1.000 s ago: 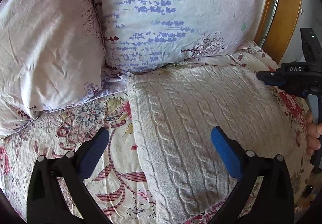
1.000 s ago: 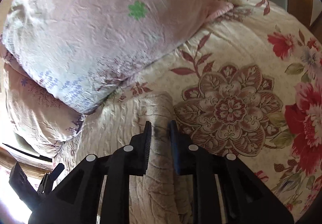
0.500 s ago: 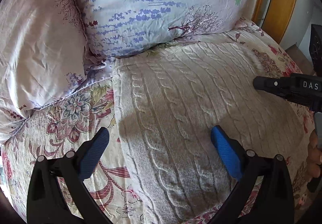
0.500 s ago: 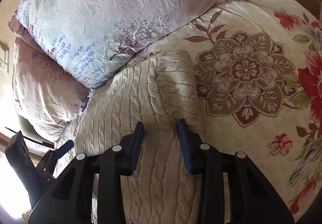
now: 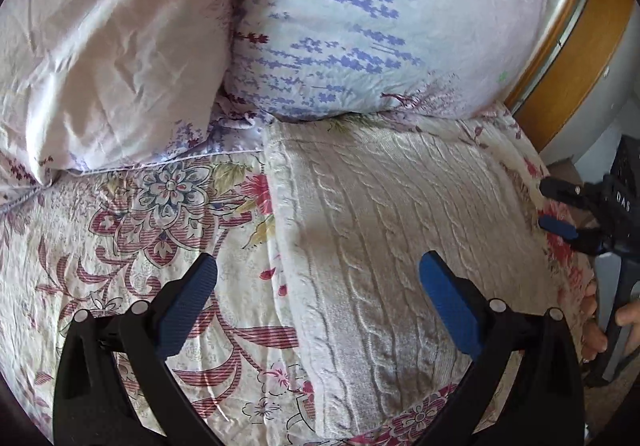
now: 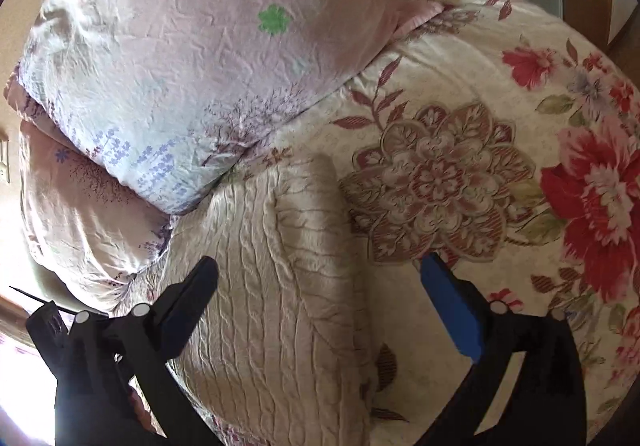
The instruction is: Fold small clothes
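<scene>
The left gripper (image 5: 318, 282) and right gripper (image 6: 318, 284) both stand wide apart, holding nothing. The cream cable-knit sweater (image 5: 384, 246) lies folded on the floral bedspread (image 5: 132, 230), its far edge touching the lavender-print pillow (image 5: 360, 25).

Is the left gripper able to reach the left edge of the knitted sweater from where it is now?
Probably yes. The left gripper is open, and the sweater lies flat on the bedspread with its left edge between the fingers. Nothing covers that edge.
</scene>
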